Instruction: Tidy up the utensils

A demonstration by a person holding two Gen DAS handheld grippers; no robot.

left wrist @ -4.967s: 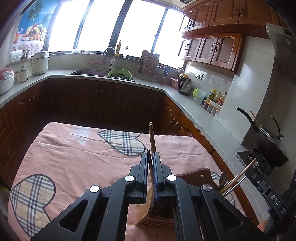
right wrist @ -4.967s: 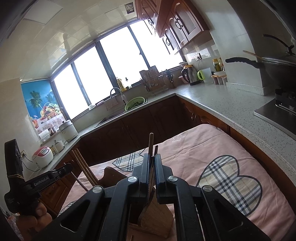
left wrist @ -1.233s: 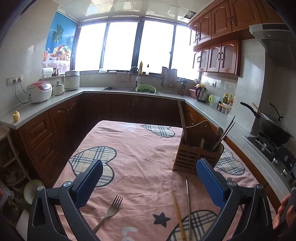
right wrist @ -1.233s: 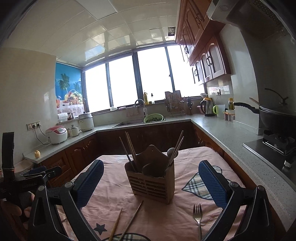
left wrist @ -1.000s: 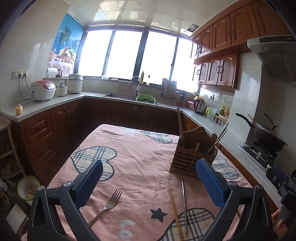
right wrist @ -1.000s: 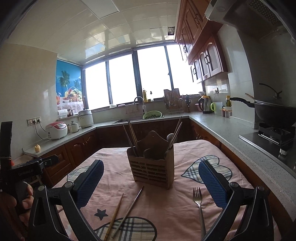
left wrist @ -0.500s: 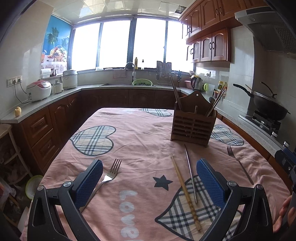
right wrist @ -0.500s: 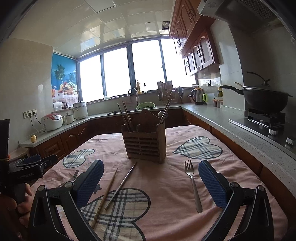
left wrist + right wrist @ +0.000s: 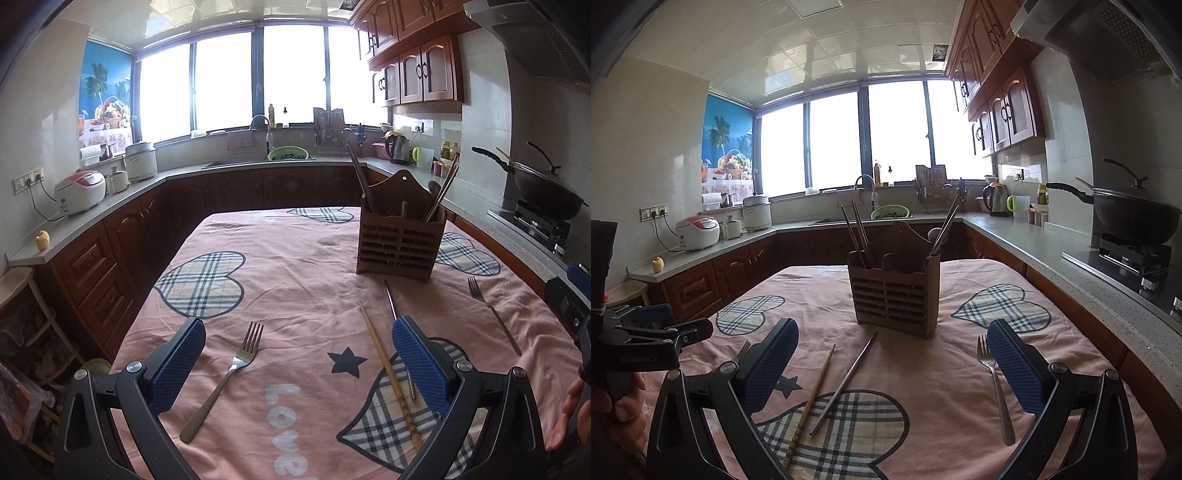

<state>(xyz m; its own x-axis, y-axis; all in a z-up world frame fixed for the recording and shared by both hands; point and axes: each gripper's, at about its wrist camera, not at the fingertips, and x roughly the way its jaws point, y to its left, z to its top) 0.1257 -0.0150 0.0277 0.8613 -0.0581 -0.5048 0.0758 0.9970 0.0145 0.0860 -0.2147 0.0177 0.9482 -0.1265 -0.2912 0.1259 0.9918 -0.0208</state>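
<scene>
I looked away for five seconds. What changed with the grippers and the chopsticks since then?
Both grippers, the left gripper and right gripper, let go of chopsticks into the holder, opened and drew back. Both forks and two loose chopsticks lie on the cloth.

Pink tablecloth (image 9: 303,266) with plaid hearts; rice cooker (image 9: 79,192), kettle (image 9: 995,201), wok (image 9: 1134,214) on counter.
</scene>
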